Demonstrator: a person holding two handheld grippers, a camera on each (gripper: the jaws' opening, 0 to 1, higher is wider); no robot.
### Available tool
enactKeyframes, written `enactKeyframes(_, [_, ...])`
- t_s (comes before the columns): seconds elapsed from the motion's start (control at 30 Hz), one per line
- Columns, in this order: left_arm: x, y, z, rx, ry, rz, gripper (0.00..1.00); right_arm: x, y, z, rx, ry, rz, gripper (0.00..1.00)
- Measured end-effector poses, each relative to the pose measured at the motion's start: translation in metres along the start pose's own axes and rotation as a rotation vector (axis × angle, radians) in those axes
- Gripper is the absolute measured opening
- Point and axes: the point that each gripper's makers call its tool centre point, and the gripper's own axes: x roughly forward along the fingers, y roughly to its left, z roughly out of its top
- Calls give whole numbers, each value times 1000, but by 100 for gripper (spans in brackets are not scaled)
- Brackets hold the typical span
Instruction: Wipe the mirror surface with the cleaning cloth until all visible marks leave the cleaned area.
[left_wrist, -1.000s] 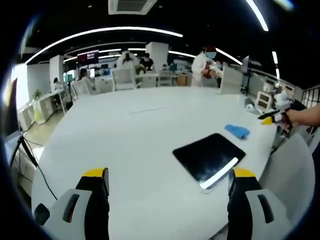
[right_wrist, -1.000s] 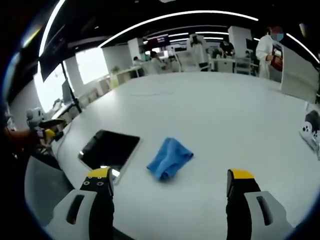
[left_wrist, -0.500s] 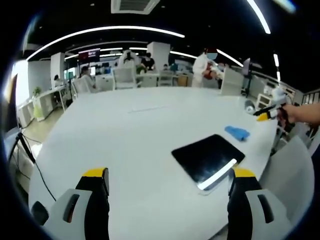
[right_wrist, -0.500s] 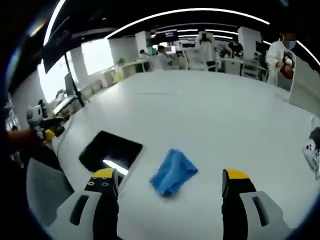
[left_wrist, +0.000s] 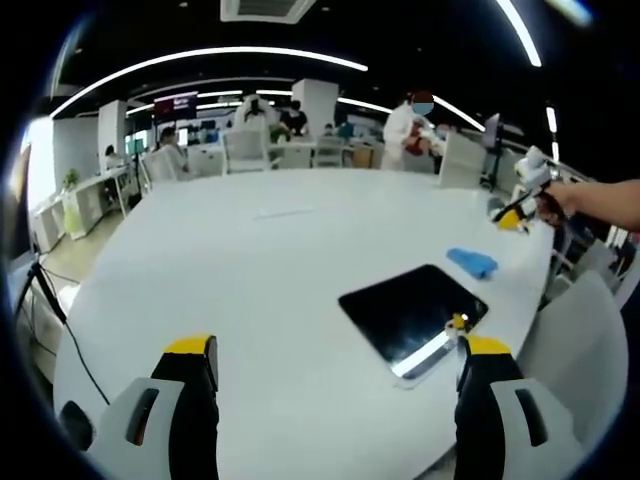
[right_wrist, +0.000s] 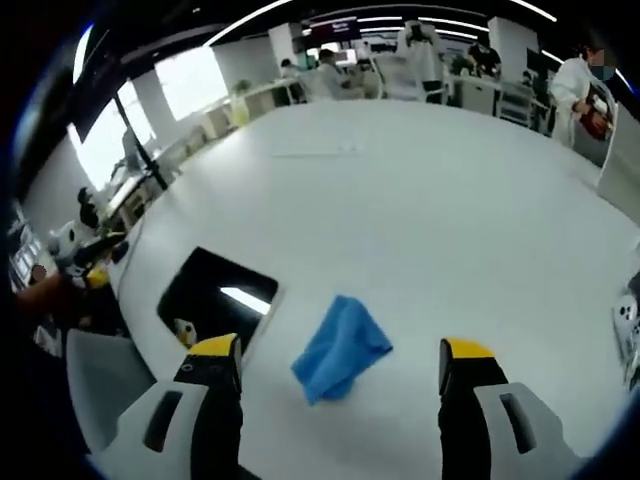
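A dark rectangular mirror (left_wrist: 412, 312) lies flat on the white table (left_wrist: 250, 270), reflecting a ceiling light strip. Beyond its far corner rests the crumpled blue cleaning cloth (left_wrist: 472, 262). My left gripper (left_wrist: 335, 360) is open, held above the table's near edge, with the mirror just ahead of its right jaw. In the right gripper view the cloth (right_wrist: 340, 347) lies close ahead between the jaws of my open right gripper (right_wrist: 340, 362), and the mirror (right_wrist: 215, 297) sits to its left. The right gripper (left_wrist: 512, 217) also shows at the far right of the left gripper view, held by a hand.
A grey chair back (left_wrist: 585, 345) stands at the table edge near the mirror. Desks, chairs and several people fill the office beyond the table. A white device (right_wrist: 628, 320) sits at the table's right edge. A tripod and cable (left_wrist: 45, 305) stand left of the table.
My right gripper has moved forward and tipped down over the cloth, which now lies nearer its jaws. The left gripper has barely moved. Cloth and mirror lie where they were.
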Motion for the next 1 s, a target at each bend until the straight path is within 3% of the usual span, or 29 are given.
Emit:
enactKeyframes(0.03, [1,0,0,-1,2,-1,100,4,-3,-6,-21,67,-6,79])
enactKeyframes(0.2, [3,-3,-1,1,8,-12,100,9,-12,-5,-42,154,-43,71])
enactKeyframes(0.33, [4,-4,-3,3,11,-16,100,10,-7,7,-63,142,-40,66])
enactKeyframes(0.43, [5,-4,-4,-2,13,-16,100,14,-6,5,-70,152,-40,62])
enactKeyframes(1.0, [3,-7,-9,-14,26,-20,100,59,2,-24,-72,150,-29,25])
